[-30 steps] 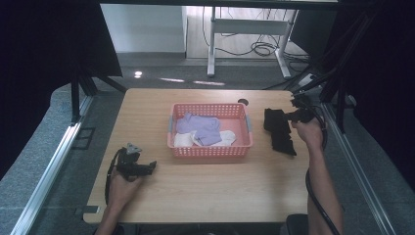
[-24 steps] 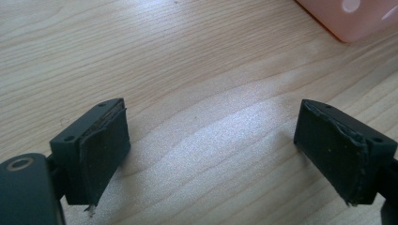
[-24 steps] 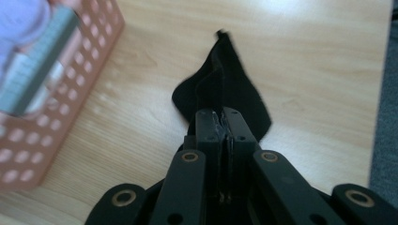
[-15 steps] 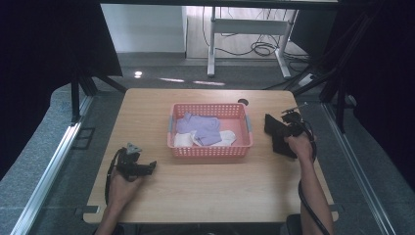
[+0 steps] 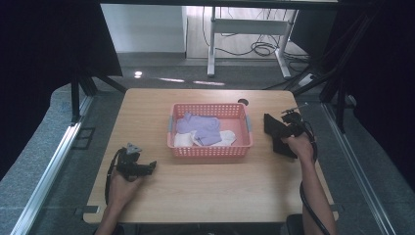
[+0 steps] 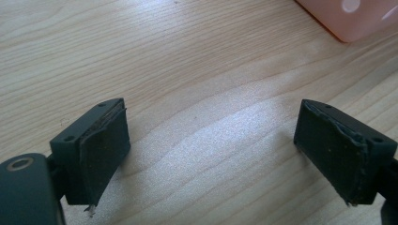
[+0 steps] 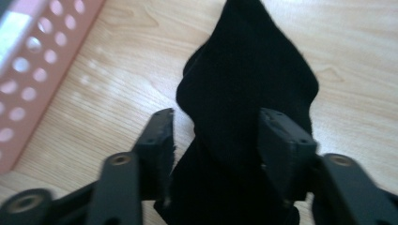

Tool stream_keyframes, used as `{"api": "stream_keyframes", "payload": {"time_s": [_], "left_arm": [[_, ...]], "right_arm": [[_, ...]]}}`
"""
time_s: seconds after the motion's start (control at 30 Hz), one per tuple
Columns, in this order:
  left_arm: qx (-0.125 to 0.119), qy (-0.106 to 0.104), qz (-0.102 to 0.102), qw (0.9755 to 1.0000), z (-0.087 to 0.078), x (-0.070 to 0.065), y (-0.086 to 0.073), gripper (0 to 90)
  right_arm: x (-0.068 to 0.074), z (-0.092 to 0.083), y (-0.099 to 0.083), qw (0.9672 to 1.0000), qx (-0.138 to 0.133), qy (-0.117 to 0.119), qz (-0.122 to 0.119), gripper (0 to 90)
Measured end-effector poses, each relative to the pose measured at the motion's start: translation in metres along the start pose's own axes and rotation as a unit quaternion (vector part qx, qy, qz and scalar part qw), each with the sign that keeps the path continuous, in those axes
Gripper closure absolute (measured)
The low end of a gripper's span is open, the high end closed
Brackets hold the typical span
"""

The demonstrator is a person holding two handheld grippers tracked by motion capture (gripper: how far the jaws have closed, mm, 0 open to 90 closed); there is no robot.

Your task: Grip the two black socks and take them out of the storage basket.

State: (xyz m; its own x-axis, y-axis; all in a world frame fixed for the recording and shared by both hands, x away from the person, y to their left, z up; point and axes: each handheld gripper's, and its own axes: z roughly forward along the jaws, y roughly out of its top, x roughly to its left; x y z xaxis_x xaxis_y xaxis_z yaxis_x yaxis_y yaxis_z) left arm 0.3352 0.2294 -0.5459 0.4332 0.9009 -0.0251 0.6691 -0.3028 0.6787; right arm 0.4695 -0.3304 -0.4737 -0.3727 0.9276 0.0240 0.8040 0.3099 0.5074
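In the high view, a pink basket (image 5: 210,131) sits at the centre of the wooden table (image 5: 205,186), holding purple socks (image 5: 199,128) and a white sock (image 5: 226,138). At the lower left of the frame, the left gripper (image 5: 150,168) rests on the table in the person's left hand (image 5: 122,183), well apart from the basket. At the right of the frame, the right gripper (image 5: 279,131) sits over a black cloth (image 5: 274,133) lying just beside the basket's right end.

In the left gripper view, the two jaws stand wide apart with bare wood between them, gripping nothing; a corner of the pink basket (image 6: 356,16) shows at the upper right.

In the right gripper view, the jaws straddle the black cloth (image 7: 248,84), one on each side, with a gap left between them, not closed on it. The basket wall (image 7: 33,70) runs along the upper left.
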Motion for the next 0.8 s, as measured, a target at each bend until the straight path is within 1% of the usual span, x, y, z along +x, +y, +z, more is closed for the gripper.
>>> {"api": "stream_keyframes", "payload": {"time_s": [0.07, 0.1, 0.13, 0.17, 0.27, 0.3, 0.33, 0.4, 0.43, 0.57, 0.6, 0.73, 0.8], "left_arm": [[0.000, 0.000, 0.000, 1.0000, 0.000, 0.000, 0.000, 10.4], [0.000, 0.000, 0.000, 1.0000, 0.000, 0.000, 0.000, 10.4], [0.000, 0.000, 0.000, 1.0000, 0.000, 0.000, 0.000, 10.4], [0.000, 0.000, 0.000, 1.0000, 0.000, 0.000, 0.000, 10.4], [0.001, 0.000, 0.000, 1.0000, 0.000, 0.000, 0.000, 10.4], [0.001, 0.000, 0.000, 1.0000, 0.000, 0.000, 0.000, 10.4], [0.001, 0.000, 0.000, 1.0000, 0.000, 0.000, 0.000, 10.4], [0.001, 0.000, 0.000, 1.0000, 0.000, 0.000, 0.000, 10.4], [0.001, 0.000, 0.000, 1.0000, 0.000, 0.000, 0.000, 10.4], [-0.001, 0.000, 0.000, 1.0000, 0.000, 0.000, 0.000, 10.4], [-0.001, 0.000, -0.001, 1.0000, 0.000, 0.000, 0.000, 10.4], [0.001, 0.000, 0.000, 1.0000, 0.000, 0.000, 0.000, 10.4], [0.001, 0.000, 0.000, 1.0000, 0.000, 0.000, 0.000, 10.5]], "right_arm": [[0.002, -0.005, 0.001, 1.0000, -0.007, -0.002, -0.001, 39.9], [0.003, -0.007, 0.002, 0.9999, -0.010, -0.002, -0.004, 38.0], [0.006, -0.013, 0.003, 0.9998, -0.017, -0.003, -0.010, 34.1], [0.006, -0.013, 0.003, 0.9998, -0.017, -0.003, -0.010, 34.1], [0.012, -0.023, 0.005, 0.9992, -0.032, -0.003, -0.021, 29.3], [0.017, -0.031, 0.006, 0.9988, -0.037, -0.001, -0.031, 28.6], [0.017, -0.031, 0.006, 0.9988, -0.037, -0.001, -0.031, 28.6], [0.025, -0.042, 0.005, 0.9980, -0.047, 0.005, -0.041, 26.5], [0.025, -0.042, 0.005, 0.9980, -0.047, 0.005, -0.041, 26.5], [0.036, -0.054, 0.003, 0.9968, -0.055, 0.013, -0.057, 24.4], [0.041, -0.058, 0.000, 0.9961, -0.060, 0.017, -0.062, 23.8], [0.048, -0.062, -0.005, 0.9954, -0.064, 0.021, -0.068, 22.1], [0.055, -0.062, -0.011, 0.9947, -0.067, 0.025, -0.074, 20.7]]}}
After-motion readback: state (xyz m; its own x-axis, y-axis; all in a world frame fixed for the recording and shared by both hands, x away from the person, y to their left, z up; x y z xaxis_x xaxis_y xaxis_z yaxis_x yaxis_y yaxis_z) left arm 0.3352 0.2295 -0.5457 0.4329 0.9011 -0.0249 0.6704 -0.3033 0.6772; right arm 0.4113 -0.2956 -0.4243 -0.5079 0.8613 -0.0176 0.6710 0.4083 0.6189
